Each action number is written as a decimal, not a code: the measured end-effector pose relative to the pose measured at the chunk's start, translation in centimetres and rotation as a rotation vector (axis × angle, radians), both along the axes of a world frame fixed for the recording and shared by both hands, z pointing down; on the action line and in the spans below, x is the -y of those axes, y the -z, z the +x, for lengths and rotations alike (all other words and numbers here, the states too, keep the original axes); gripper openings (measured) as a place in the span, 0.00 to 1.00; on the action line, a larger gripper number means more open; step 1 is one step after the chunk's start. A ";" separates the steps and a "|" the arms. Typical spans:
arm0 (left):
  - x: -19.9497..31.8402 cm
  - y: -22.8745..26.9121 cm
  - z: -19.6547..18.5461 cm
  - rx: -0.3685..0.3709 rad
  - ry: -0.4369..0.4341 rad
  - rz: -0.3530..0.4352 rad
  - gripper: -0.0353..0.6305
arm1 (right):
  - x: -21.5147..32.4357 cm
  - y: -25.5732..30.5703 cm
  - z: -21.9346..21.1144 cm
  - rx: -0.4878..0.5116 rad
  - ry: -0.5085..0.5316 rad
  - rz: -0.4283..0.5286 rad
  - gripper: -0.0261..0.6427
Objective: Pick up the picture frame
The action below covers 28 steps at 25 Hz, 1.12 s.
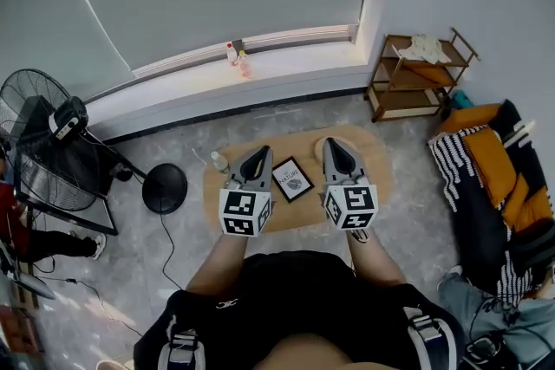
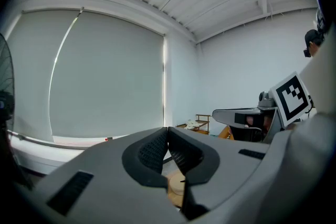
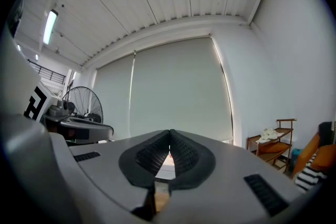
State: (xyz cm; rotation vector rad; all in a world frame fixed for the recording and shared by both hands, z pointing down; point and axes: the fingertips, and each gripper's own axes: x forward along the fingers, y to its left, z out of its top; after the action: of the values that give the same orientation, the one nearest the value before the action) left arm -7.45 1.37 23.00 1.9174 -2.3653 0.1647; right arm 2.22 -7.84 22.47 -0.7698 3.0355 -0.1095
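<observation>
A small black picture frame point(image 1: 292, 179) with a white print lies flat on a low oval wooden table point(image 1: 388, 172), seen in the head view. My left gripper point(image 1: 257, 156) hovers just left of the frame, my right gripper point(image 1: 338, 148) just right of it. Both are held high above the table, pointing roughly level toward the window wall. In the left gripper view the left gripper point(image 2: 168, 134) has its jaws closed with nothing between them. The right gripper point(image 3: 169, 136) looks the same in its own view, shut and empty. The frame is in neither gripper view.
A small bottle point(image 1: 220, 162) stands at the table's left end. A floor fan point(image 1: 35, 147) and its round base point(image 1: 165, 188) stand at left. A wooden shelf point(image 1: 419, 76) is at back right, a striped blanket heap point(image 1: 486, 173) at right. Bottles point(image 1: 237, 56) sit on the window sill.
</observation>
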 end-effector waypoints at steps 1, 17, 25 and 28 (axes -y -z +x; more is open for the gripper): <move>0.6 -0.1 0.1 -0.002 0.000 -0.006 0.09 | 0.6 -0.3 0.0 -0.005 0.000 -0.007 0.06; 6.6 -7.2 -6.6 -0.093 -0.064 -0.153 0.09 | 6.5 -8.2 -1.7 -0.136 -0.144 -0.165 0.06; 9.5 -9.6 -12.9 -0.085 -0.137 -0.236 0.09 | 8.7 -10.8 -3.6 -0.203 -0.261 -0.200 0.06; 11.0 -11.2 -15.1 -0.077 -0.171 -0.279 0.09 | 9.4 -12.6 -3.7 -0.222 -0.327 -0.235 0.06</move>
State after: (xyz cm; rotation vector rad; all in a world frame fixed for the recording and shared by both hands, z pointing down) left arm -22.59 -9.61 34.16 1.9484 -2.0055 0.4016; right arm -1.50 -17.21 35.07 -1.3703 3.0781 -0.4083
